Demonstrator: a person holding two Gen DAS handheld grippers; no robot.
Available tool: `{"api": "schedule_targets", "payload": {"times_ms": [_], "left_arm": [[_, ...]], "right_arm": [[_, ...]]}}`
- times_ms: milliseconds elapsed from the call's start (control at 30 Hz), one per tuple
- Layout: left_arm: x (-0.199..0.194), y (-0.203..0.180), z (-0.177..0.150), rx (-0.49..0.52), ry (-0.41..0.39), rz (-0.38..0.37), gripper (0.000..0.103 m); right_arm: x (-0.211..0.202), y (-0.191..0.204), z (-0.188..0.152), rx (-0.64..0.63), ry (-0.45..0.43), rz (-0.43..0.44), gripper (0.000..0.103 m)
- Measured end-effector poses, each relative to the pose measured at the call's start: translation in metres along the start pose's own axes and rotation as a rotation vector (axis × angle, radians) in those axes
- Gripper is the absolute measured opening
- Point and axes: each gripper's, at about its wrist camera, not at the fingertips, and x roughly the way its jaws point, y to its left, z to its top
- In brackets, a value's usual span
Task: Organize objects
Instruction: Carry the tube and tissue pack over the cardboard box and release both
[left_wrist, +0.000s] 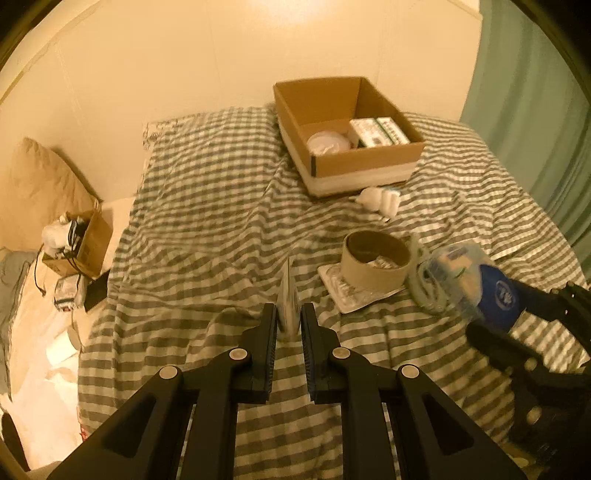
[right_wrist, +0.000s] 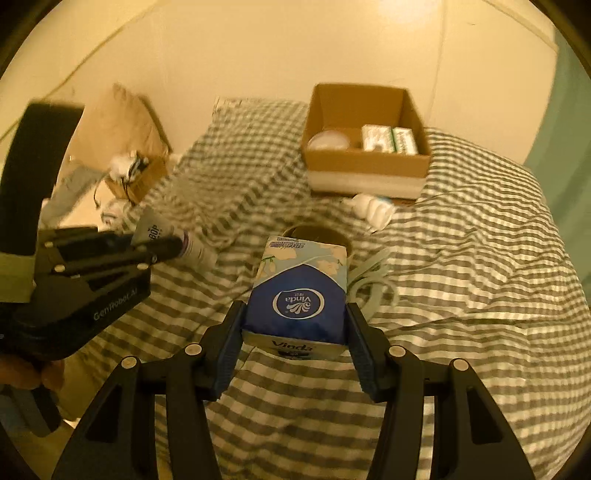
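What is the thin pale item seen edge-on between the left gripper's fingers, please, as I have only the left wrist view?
Observer: Side-on in the right wrist view, it is a white plastic squeeze tube with dark lettering, pinched at its flat crimped end by the left gripper.
Operator: Thank you. And the blurred blue pack at my right edge?
Observer: It is a blue soft tissue pack printed Vinda, clamped across its width by the right gripper.

Bed (left_wrist: 207, 206) with grey-and-white checked cover — lying directly on it: an open cardboard box (left_wrist: 365, 162) at the far end, a white crumpled packet (left_wrist: 382, 199) just before it, a cardboard ring (left_wrist: 375, 266) on a flat clear pack (left_wrist: 354, 295).
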Motion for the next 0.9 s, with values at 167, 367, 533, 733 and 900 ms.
{"api": "schedule_targets", "payload": {"times_ms": [167, 367, 533, 733, 900], "left_arm": [[-0.021, -0.004, 0.013, 0.018, -0.030, -0.038, 0.013], [-0.035, -0.001, 0.041, 0.025, -0.062, -0.072, 0.013], [-0.040, 0.011, 0.075, -0.004, -0.090, -0.084, 0.013], [-0.042, 0.019, 0.123, -0.007, -0.131, -0.070, 0.013], [-0.040, 0.010, 0.165, 0.017, -0.182, -0.057, 0.013]], "right_arm": [[-0.026, -0.015, 0.009, 0.047, -0.045, -0.006, 0.053], [-0.054, -0.027, 0.036, 0.056, -0.117, -0.018, 0.053], [-0.073, -0.032, 0.068, 0.008, -0.175, -0.057, 0.053], [-0.078, -0.044, 0.115, -0.012, -0.221, -0.079, 0.053], [-0.075, -0.054, 0.156, -0.025, -0.259, -0.092, 0.053]]}}
